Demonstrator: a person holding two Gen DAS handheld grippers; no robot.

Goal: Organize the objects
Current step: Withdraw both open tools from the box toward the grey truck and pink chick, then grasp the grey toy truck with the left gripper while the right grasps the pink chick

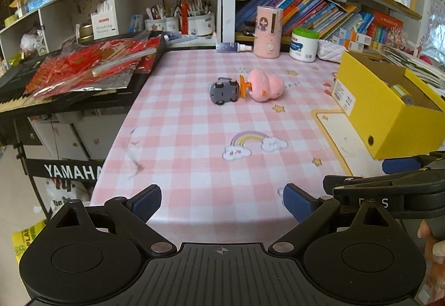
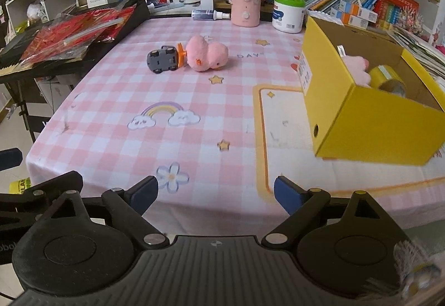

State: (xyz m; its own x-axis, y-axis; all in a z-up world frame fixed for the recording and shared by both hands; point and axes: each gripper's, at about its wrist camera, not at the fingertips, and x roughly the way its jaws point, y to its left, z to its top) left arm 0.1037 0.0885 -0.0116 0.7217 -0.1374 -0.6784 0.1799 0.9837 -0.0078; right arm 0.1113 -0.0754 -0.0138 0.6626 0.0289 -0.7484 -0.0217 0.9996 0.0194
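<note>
Jaws of left gripper [image 1: 222, 201] and right gripper [image 2: 216, 194] gaping, empty. Car [image 1: 224, 90] touching plush [image 1: 265, 84], left of box [image 1: 389, 114]. Advising: approaching car squarely, avoiding plush.

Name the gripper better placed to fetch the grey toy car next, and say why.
Left, narrowly. The left gripper stands open and empty with the overturned grey toy car almost straight ahead; from the open right gripper it lies off to the left, and the yellow cardboard box is on its side.

"YAMAHA" stands in white on the black keyboard stand panel [image 1: 73, 171]; "DAY" (partly legible) is printed on the pink checked tablecloth [image 2: 246, 56].
</note>
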